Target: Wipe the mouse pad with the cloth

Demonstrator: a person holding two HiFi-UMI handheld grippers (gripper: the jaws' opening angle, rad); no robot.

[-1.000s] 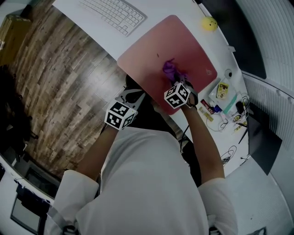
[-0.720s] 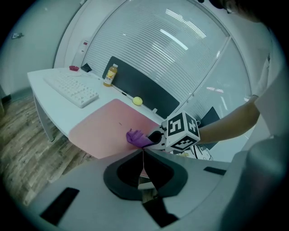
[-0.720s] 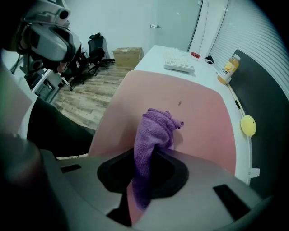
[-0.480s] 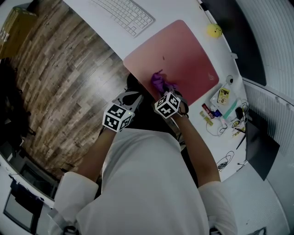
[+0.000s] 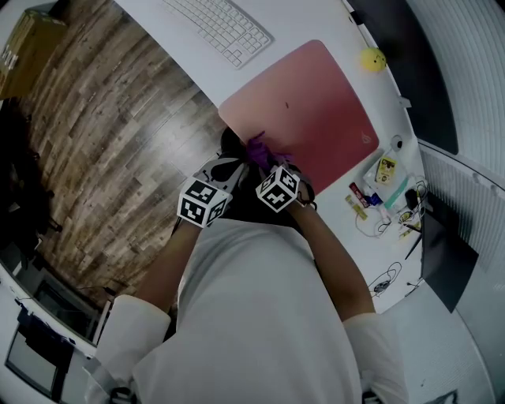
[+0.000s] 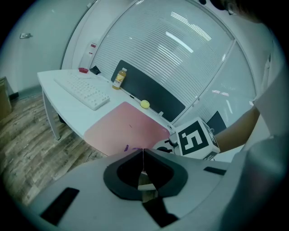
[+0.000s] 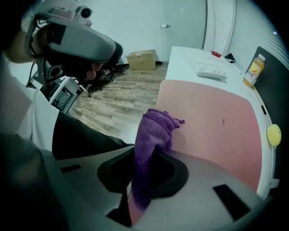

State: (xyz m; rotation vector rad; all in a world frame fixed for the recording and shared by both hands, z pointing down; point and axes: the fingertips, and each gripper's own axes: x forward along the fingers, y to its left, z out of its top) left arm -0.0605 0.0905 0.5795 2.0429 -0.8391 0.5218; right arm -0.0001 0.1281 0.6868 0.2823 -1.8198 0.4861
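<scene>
Seemingly mid-wipe: right tongs (image 7: 143, 159) clamp purple terry cloth (image 7: 156, 131) at near edge of pink rectangular mouse pad (image 7: 212, 113), left tongs (image 6: 142, 157) clenched empty, far part with dark speck (image 7: 223, 121) likely left.

The mouse pad (image 5: 319, 110) (image 7: 216, 117), a pink rounded rectangle carrying one small dark speck near its middle, is lying flat on the white desk (image 5: 312, 20). The cloth (image 5: 259, 148) (image 7: 153, 135), purple and bunched into a narrow wad, is sitting clamped between the jaws of the right gripper (image 7: 146, 155). Its free end is sticking out at the pad's near edge.
</scene>
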